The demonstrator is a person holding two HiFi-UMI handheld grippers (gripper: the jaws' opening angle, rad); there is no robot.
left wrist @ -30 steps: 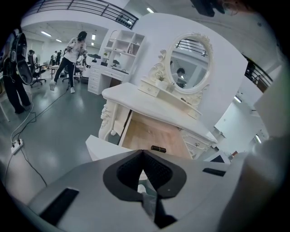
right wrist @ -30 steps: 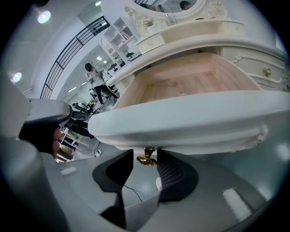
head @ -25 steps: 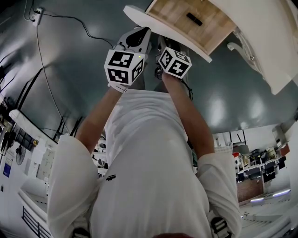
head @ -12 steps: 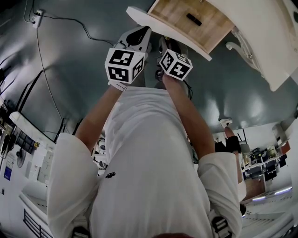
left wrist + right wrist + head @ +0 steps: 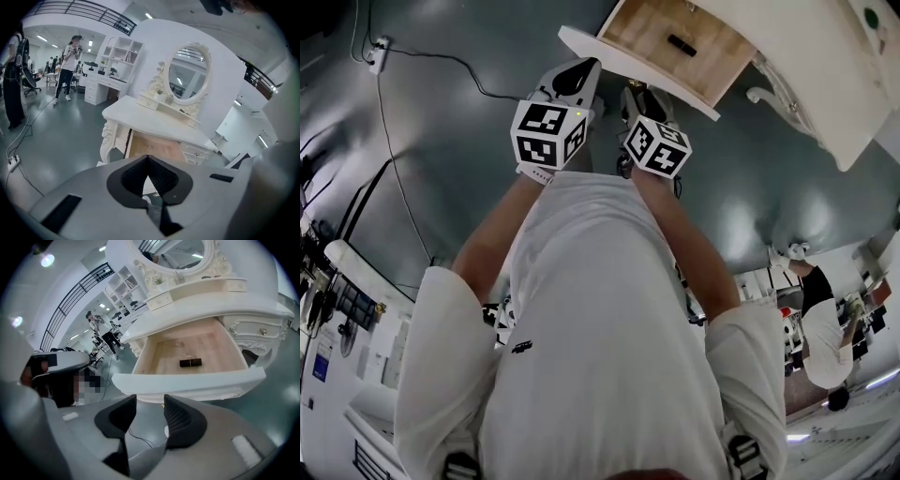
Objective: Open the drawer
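The drawer (image 5: 187,380) stands open, well out from under the top of a white dressing table (image 5: 211,310). Its pale wooden bottom is bare except for a small dark tube (image 5: 190,363) lying on its side near the middle, closer to the front edge than the back.

The right gripper (image 5: 149,399) hovers just in front of the drawer's white front panel and slightly below it. Its jaws are a moderate way apart and hold nothing. A tiny brass-coloured speck shows in the gap between them, possibly the drawer's knob, though it is too small to be sure.

The left gripper (image 5: 148,158) is just beside the right one, with its jaw tips pressed together and nothing between them. Beyond it, an oval mirror (image 5: 187,72) stands at the back edge of the dressing table, and a grey-green floor (image 5: 56,136) stretches away to a person (image 5: 70,61) standing far off.
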